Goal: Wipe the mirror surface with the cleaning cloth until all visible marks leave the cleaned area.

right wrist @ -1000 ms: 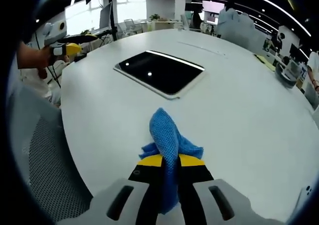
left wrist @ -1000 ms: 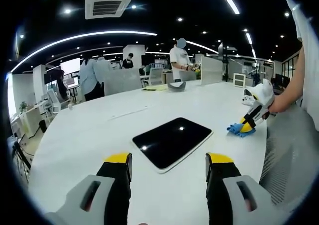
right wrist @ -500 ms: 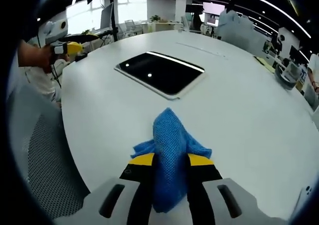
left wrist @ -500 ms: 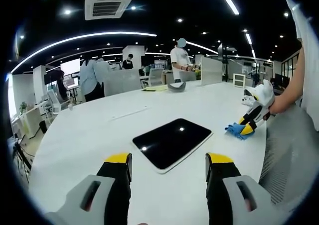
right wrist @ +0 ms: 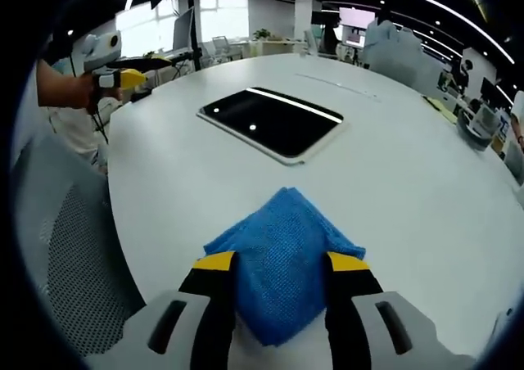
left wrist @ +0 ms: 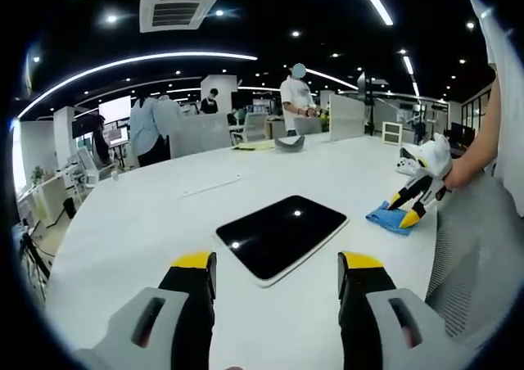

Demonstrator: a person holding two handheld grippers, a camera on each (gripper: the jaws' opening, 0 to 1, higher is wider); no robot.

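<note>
The mirror point(left wrist: 282, 231), a dark rounded rectangle with a pale rim, lies flat on the white table point(left wrist: 147, 223). My left gripper point(left wrist: 278, 262) hovers open just short of its near edge, nothing between its jaws. The blue cleaning cloth point(right wrist: 282, 251) lies spread on the table between the jaws of my right gripper point(right wrist: 281, 263), which is open around it. Beyond the cloth lies the mirror point(right wrist: 270, 120), with the left gripper point(right wrist: 135, 71) at the upper left. In the left gripper view the cloth point(left wrist: 386, 217) rests right of the mirror under the right gripper point(left wrist: 403, 208).
A grey mesh chair point(right wrist: 65, 255) stands at the table edge beside the person holding the grippers. Several people stand behind the far side of the table point(left wrist: 295, 100). A grey object point(left wrist: 291, 141) sits on the far part of the table.
My right gripper has opened and let go of the cloth, which dropped from a pinched upright bunch to lie spread flat on the table. The left gripper has stayed still.
</note>
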